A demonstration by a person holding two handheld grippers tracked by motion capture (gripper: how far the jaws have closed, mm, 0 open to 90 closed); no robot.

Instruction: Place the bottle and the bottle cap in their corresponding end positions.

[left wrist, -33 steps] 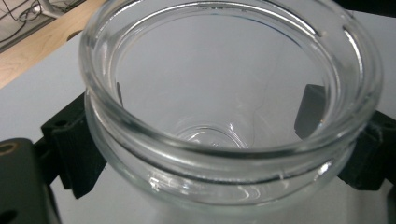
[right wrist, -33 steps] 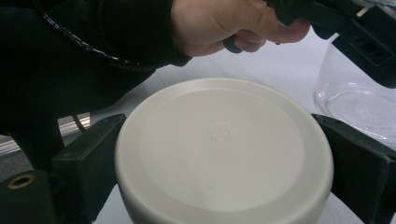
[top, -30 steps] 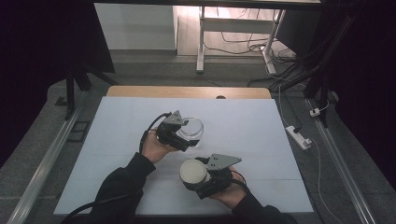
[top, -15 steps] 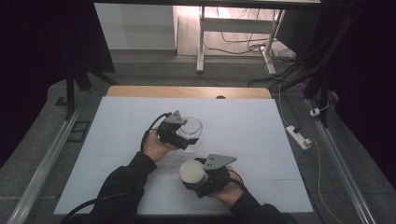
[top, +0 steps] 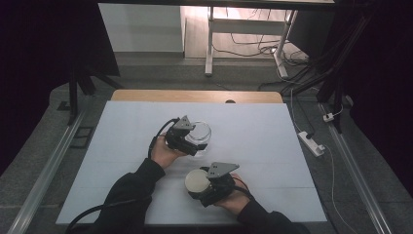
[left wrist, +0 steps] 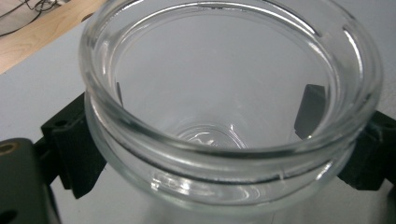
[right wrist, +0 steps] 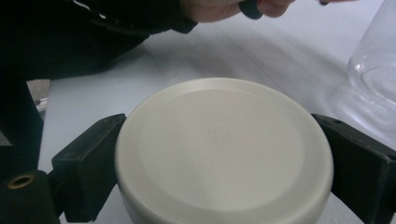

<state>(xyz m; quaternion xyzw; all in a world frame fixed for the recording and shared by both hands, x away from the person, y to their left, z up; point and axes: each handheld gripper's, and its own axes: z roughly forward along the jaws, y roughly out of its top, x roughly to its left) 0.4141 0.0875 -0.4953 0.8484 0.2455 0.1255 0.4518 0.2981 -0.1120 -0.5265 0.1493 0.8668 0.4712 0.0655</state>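
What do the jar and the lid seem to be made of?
The jar looks like clear glass with a smooth, glossy finish: the table shows through its wall, and its thick rim carries bright highlights. The lid looks like cream plastic with a matte finish: it is opaque, evenly coloured, softly shaded, with a small moulded mark at its centre. It could also be coated metal.

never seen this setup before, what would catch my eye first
A clear glass jar stands mid-table on the white table cover, clamped at the neck by the left gripper. Nearer the person, the right gripper clamps a round cream lid, apart from the jar.
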